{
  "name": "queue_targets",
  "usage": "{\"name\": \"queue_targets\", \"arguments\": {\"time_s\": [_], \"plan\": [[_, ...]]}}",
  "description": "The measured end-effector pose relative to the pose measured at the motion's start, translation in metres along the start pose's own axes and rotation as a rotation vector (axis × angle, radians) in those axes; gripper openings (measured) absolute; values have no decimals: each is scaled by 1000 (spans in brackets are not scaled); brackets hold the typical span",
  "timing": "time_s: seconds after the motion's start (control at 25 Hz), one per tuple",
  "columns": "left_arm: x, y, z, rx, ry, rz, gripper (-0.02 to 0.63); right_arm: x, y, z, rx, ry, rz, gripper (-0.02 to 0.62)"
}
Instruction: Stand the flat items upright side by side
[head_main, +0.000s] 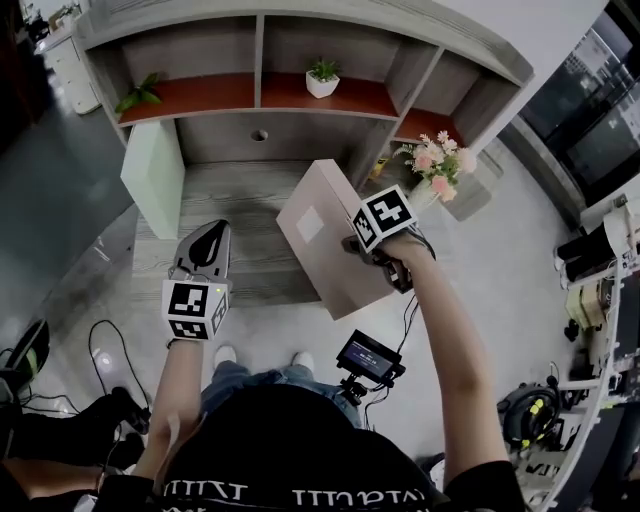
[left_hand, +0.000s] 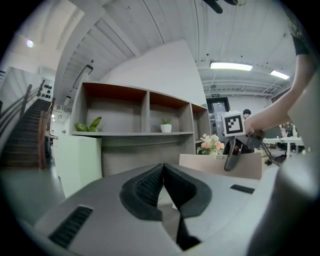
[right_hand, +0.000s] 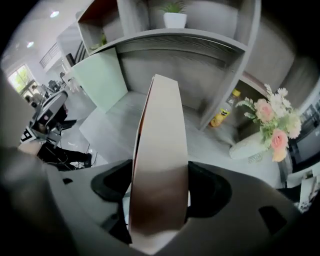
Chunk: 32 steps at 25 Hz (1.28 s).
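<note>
Left gripper (left_hand: 163, 171) was held level, jaws together and empty; right gripper (right_hand: 159, 192) pointed steeply down, clamping the flat box (head_main: 320, 235).

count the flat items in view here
2. A pale green panel stands upright at the shelf unit's left end; a beige box is clamped in the right gripper. More could be hidden.

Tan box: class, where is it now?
The tan box is centre of the head view, held by the right gripper over the wooden ledge, right of the green box.
</note>
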<state>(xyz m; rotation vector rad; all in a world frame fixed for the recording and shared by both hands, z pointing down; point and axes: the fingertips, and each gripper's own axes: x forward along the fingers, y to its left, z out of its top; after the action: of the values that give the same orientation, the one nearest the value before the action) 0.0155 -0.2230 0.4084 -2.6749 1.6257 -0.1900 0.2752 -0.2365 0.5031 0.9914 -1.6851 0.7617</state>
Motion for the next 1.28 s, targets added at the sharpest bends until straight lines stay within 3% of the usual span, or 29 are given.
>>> {"name": "queue_targets", "arguments": {"time_s": [0.52,0.72,0.92,1.28], "plan": [[-13,42,4,-53,-32,28,14,-2,62,26,-167,89,172,334],[-20,47,4,14,-16,36,14,-1,76,51,-209,97,226,344],[-29,52,6,38,-13,49,14,8,92,68,-250,177,240,350],[-50,54,-3,25,11,92,14,26,105,73,-182,308,319,356]]}}
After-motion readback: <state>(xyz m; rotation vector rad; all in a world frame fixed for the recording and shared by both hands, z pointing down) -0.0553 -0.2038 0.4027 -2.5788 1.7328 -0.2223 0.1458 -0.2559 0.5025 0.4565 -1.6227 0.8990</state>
